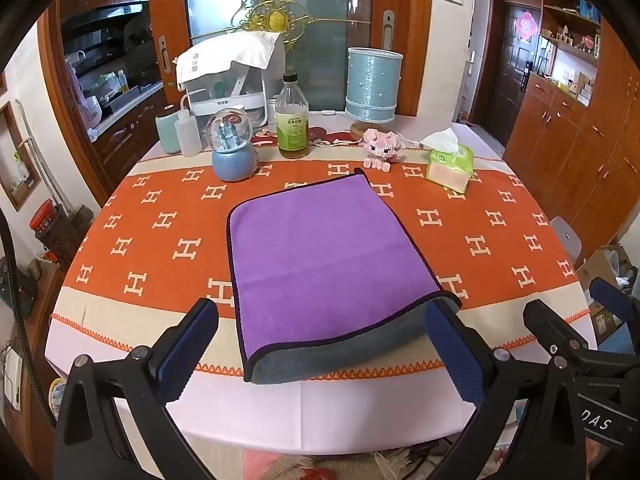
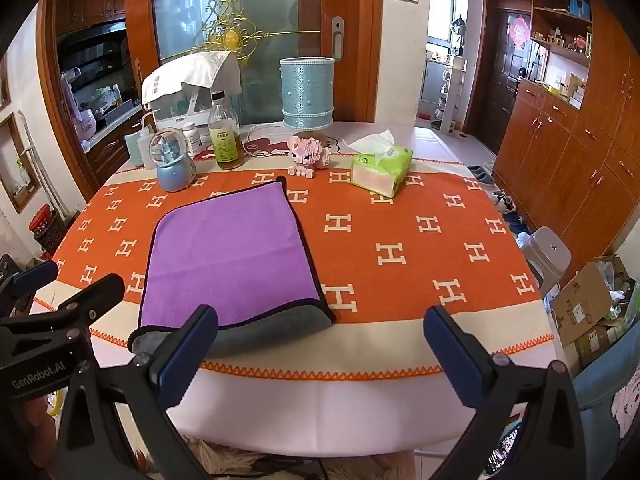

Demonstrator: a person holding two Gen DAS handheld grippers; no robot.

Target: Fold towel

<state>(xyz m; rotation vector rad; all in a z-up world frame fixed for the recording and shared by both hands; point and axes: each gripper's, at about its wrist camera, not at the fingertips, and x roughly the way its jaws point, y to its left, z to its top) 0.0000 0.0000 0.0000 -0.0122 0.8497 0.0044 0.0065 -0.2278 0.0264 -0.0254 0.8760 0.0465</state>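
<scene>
A purple towel with a dark hem lies folded flat on the orange tablecloth; its grey underside shows along the near edge. It also shows in the right wrist view. My left gripper is open and empty, hovering at the towel's near edge, its fingers straddling the towel's width. My right gripper is open and empty, to the right of the towel, its left finger over the towel's near right corner. The right gripper also shows in the left wrist view.
At the table's back stand a snow globe, a bottle, a pink brick pig, a green tissue pack, a blue lamp and a white appliance. A stool and boxes stand to the right.
</scene>
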